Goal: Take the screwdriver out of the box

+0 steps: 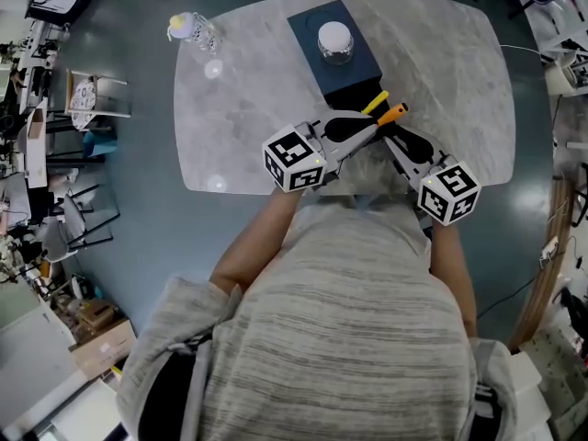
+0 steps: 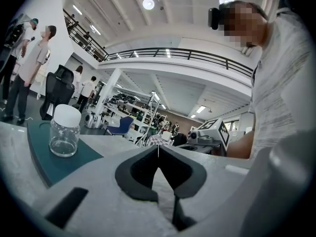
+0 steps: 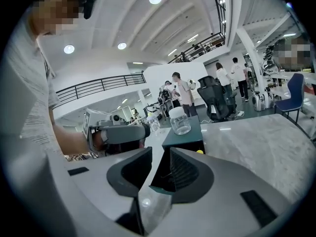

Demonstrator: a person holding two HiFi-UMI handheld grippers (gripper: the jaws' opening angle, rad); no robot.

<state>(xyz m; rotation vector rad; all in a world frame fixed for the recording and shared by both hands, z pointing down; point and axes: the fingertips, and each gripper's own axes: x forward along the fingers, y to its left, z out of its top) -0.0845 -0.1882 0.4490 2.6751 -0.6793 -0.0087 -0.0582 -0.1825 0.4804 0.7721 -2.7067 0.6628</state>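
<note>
Just at the near end of the box [image 1: 312, 28] lies the screwdriver [image 1: 393, 114]. It is set aslant, and its orange handle pokes out past the box's near right corner over the desk [image 1: 459, 72]. A yellow piece [image 1: 375, 104] lies close beside it. It may belong to the same tool, though the head view shows it too small to settle that. The box is long, flat and dark teal, with a black patch at its near end. A glass jar [image 1: 335, 41] with a white lid stands upright on its far half.

The right claw [image 1: 390, 136] reaches in from the person's right, its tips just beside the orange handle. Its jaws stand a little apart and the pads press on nothing. In the right gripper view, the box's near edge shows through the gap between them. The left claw [image 1: 375, 127] comes in from the other side, pointing roughly level, with its tips near the same end of the box. Its jaws are closed together with nothing between them. The two claws make a V whose point falls by the screwdriver.

Farther out, a clear plastic bottle [image 1: 195, 30] stands at the far left corner of the marbled desk. The person's grey striped sweater [image 1: 358, 310] fills the bottom of the head view. Both gripper views take in a wide hall with bystanders [image 3: 180, 90] and a black office chair [image 3: 217, 100].
</note>
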